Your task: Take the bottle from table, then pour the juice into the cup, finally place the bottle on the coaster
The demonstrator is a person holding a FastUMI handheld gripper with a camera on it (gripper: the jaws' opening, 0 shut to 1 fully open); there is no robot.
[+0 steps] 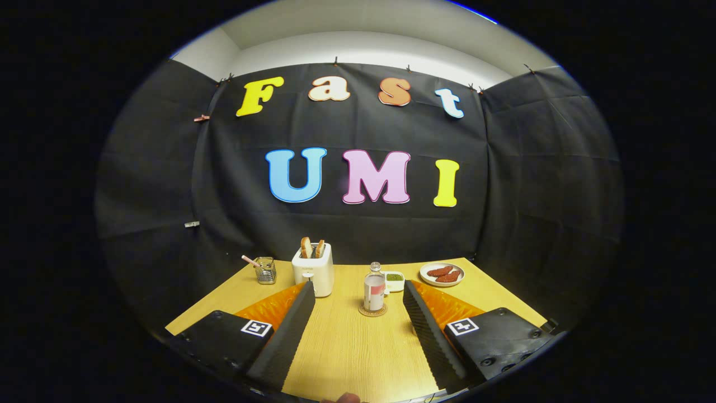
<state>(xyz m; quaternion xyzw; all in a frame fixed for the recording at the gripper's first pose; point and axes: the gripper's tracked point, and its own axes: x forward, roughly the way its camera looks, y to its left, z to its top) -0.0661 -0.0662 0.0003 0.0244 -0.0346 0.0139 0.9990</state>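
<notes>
Wooden table (pixel 347 347), bottle (pixel 374 290) on coaster (pixel 372 310), beyond spread tool (pixel 358 291)

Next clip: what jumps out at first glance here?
The bottle stands upright on a round coaster just beyond the open gripper, whose fingers touch nothing. A white toaster with two slices of bread sits left of the bottle, past the left finger's tip. Farther back on the wooden table are a plate of reddish food and a small wire basket.

Table (pixel 347 347), wood-grain top, as I see it past my gripper (pixel 358 296), fingers spread wide, holding nothing. On it: coaster (pixel 372 311) under bottle (pixel 374 291) at 12 o'clock; toaster (pixel 314 268), wire cup (pixel 266 271) toward 10; small dish (pixel 394 280), plate (pixel 441 274) toward 2.
</notes>
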